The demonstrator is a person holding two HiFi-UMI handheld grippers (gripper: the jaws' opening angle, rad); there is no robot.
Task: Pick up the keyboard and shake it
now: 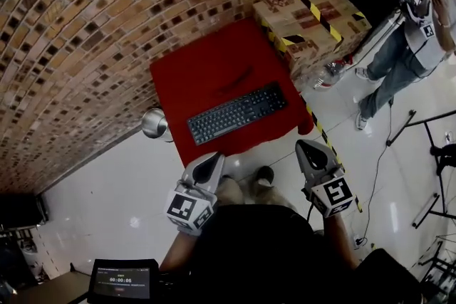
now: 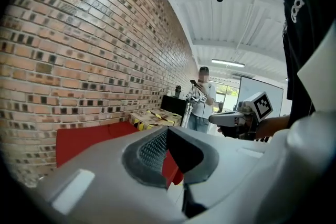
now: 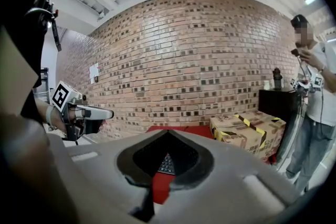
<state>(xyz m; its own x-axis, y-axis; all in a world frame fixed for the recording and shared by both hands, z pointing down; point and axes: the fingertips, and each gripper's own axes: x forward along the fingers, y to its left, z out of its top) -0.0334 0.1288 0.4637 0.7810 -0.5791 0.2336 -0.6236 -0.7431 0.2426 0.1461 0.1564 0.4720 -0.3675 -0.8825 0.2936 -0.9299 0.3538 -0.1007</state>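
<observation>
A black keyboard (image 1: 237, 112) lies slantwise on a red-covered table (image 1: 185, 75) against the brick wall. Both grippers hang in front of the table's near edge, apart from the keyboard. My left gripper (image 1: 209, 166) is shut and empty, below the keyboard's left end. My right gripper (image 1: 309, 150) is shut and empty too, off the table's right corner. In the right gripper view a sliver of the keyboard (image 3: 167, 164) shows through the notch between the closed jaws. The left gripper view shows only the red cloth (image 2: 84, 139) past its jaws.
Cardboard boxes with yellow-black tape (image 1: 310, 18) stand right of the table. A shiny metal bowl (image 1: 154, 122) sits at the table's left front corner. A person (image 1: 406, 46) stands at the far right beside tripod legs (image 1: 417, 126). A small screen (image 1: 122, 280) is at the bottom left.
</observation>
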